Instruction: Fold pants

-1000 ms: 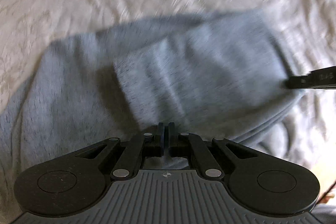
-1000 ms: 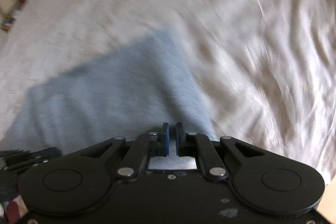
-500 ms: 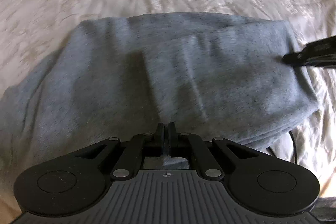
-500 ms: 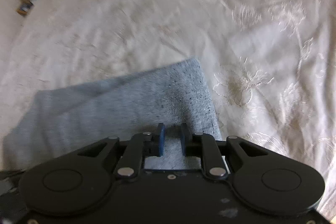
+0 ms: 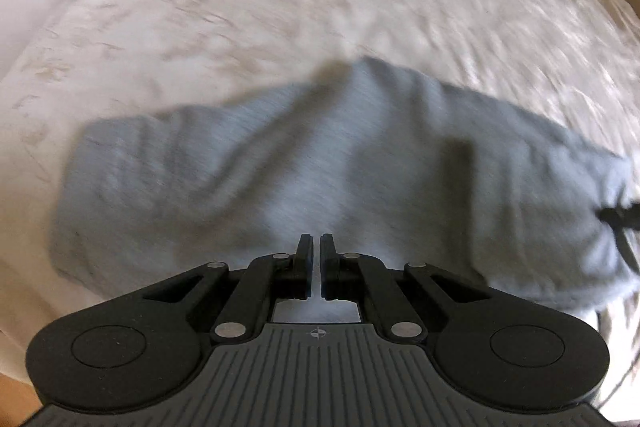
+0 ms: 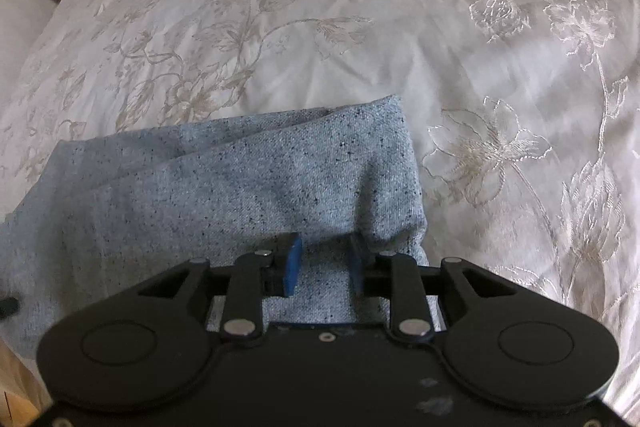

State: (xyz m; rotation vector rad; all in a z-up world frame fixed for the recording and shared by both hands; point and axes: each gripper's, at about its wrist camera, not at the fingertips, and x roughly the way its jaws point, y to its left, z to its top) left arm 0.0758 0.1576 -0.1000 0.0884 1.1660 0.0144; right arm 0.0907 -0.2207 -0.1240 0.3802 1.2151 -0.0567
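Grippers over folded grey pants on the bedspread

The right gripper (image 6: 324, 261) has just been opening, jaws spread, cloth between them unpressed; the left gripper (image 5: 315, 261) is pressed together, empty, above the grey pants (image 5: 320, 179) lying on the floral bedspread (image 6: 400, 27).

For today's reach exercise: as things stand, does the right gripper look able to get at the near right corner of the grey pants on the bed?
Probably yes. The right gripper hangs just over that corner of the pants, its jaws just opened with cloth between them, nothing else in the way.
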